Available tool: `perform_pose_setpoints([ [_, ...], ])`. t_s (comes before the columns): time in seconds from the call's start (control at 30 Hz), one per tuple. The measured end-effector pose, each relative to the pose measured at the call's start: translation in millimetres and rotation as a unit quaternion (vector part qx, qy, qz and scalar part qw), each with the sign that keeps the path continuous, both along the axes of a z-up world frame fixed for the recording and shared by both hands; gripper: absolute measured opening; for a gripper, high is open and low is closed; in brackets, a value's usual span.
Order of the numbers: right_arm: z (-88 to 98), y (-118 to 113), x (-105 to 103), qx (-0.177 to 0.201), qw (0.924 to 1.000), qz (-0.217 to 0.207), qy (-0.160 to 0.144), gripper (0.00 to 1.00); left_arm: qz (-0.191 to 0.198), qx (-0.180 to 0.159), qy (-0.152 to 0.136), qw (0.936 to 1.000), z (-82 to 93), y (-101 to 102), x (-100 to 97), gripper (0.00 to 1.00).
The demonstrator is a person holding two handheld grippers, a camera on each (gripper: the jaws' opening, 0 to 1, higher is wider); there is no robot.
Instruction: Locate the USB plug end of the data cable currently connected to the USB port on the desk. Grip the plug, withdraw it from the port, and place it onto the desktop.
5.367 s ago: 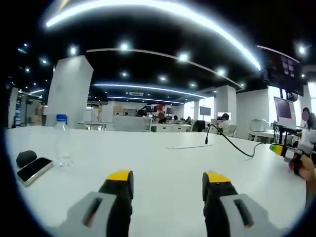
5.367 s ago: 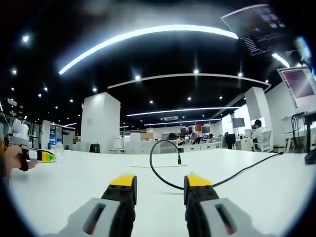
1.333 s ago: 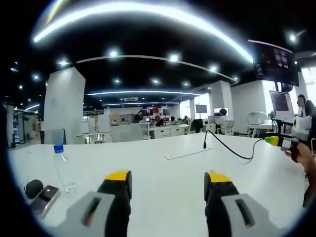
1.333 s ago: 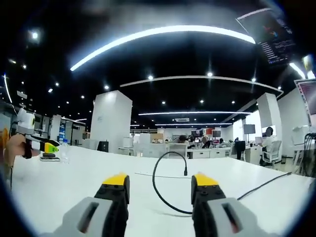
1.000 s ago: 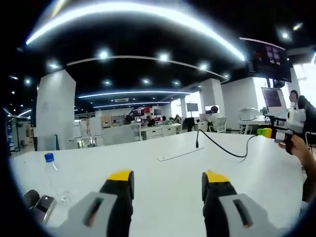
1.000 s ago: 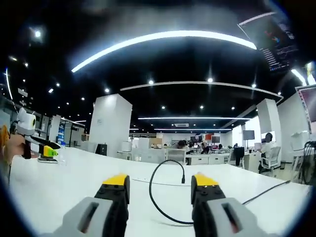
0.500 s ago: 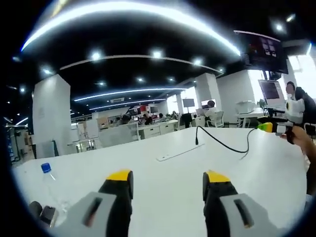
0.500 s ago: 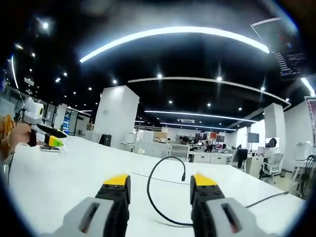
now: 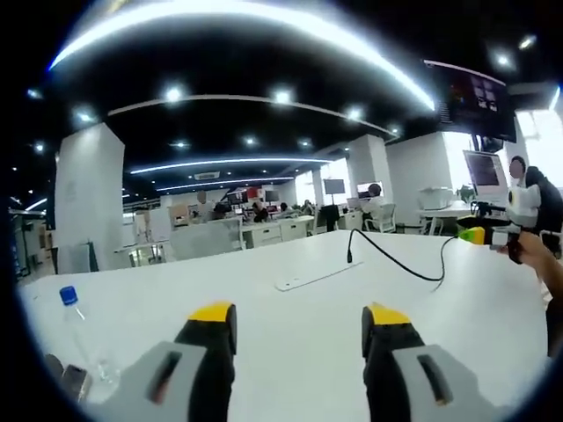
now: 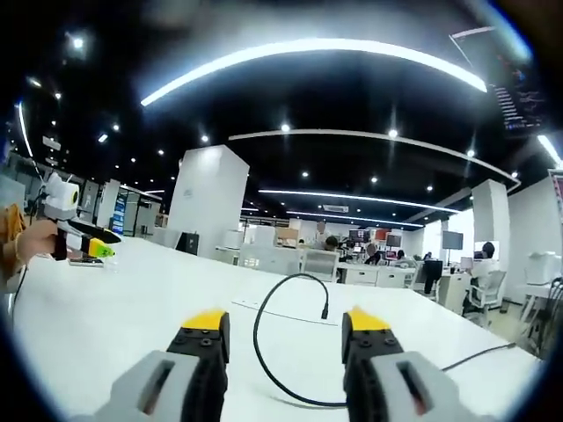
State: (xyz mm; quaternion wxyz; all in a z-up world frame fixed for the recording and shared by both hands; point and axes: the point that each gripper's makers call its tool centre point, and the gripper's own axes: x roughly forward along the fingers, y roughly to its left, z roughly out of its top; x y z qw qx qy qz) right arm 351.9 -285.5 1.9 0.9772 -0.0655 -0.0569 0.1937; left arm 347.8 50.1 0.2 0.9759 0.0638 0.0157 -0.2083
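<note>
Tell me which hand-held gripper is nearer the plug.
Right. The right hand-held gripper has the plug just ahead between its jaws; from the left hand-held gripper the plug stands farther off across the desk.

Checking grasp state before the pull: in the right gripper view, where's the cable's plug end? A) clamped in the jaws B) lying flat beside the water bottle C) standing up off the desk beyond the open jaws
C: the plug stands upright past the open right gripper, not gripped.

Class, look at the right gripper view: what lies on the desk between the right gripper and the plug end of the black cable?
Only bare white desk and the cable's own loop lie between the right gripper and the plug, seen in the right gripper view.
</note>
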Motion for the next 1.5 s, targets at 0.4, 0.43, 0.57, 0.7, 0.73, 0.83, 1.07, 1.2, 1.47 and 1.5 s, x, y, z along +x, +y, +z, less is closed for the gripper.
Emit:
perform_pose_setpoints([
  [0.4, 13.5, -18.8, 25.8, 0.007, 0.9996, -0.024, -0.012, 0.53, -0.018, 0.02, 0.006, 0.9996, -7.3, -12.3, 22.2, 0.58],
  [0.43, 14.4, -19.6, 27.6, 0.006, 0.9996, -0.025, -0.016, 0.53, -0.019, 0.02, 0.007, 0.9996, -8.5, -13.4, 24.9, 0.58],
  [0.57, 15.0, -23.1, 36.9, 0.017, 0.9994, -0.028, -0.015, 0.53, -0.03, 0.023, 0.005, 0.9993, -12.0, -19.5, 39.6, 0.59],
  [0.7, 10.9, -23.3, 47.3, 0.017, 0.9993, -0.033, -0.006, 0.53, -0.031, 0.031, -0.004, 0.999, -13.0, -19.9, 58.9, 0.58],
  [0.73, 10.1, -23.0, 48.8, 0.016, 0.9993, -0.033, -0.004, 0.53, -0.031, 0.033, -0.004, 0.999, -13.7, -19.1, 63.3, 0.58],
  [0.83, 6.9, -21.4, 54.4, 0.012, 0.9995, -0.031, 0.003, 0.52, -0.03, 0.032, -0.005, 0.999, -14.3, -18.2, 73.9, 0.58],
  [1.07, -5.0, -16.0, 63.5, -0.022, 0.9991, -0.029, 0.022, 0.52, -0.038, 0.035, -0.008, 0.9986, -13.1, -19.8, 91.8, 0.56],
  [1.2, -3.4, -15.4, 66.4, -0.021, 0.9992, -0.026, 0.021, 0.52, -0.036, 0.028, -0.008, 0.9989, -12.9, -20.3, 97.7, 0.56],
  [1.47, 1.0, -19.4, 80.7, -0.034, 0.9982, -0.047, 0.012, 0.51, -0.04, 0.026, 0.003, 0.9989, -23.0, -25.1, 113.0, 0.57],
  [1.5, 2.5, -20.1, 83.7, -0.03, 0.9983, -0.048, 0.012, 0.51, -0.039, 0.023, 0.003, 0.999, -23.8, -25.1, 117.2, 0.57],
])
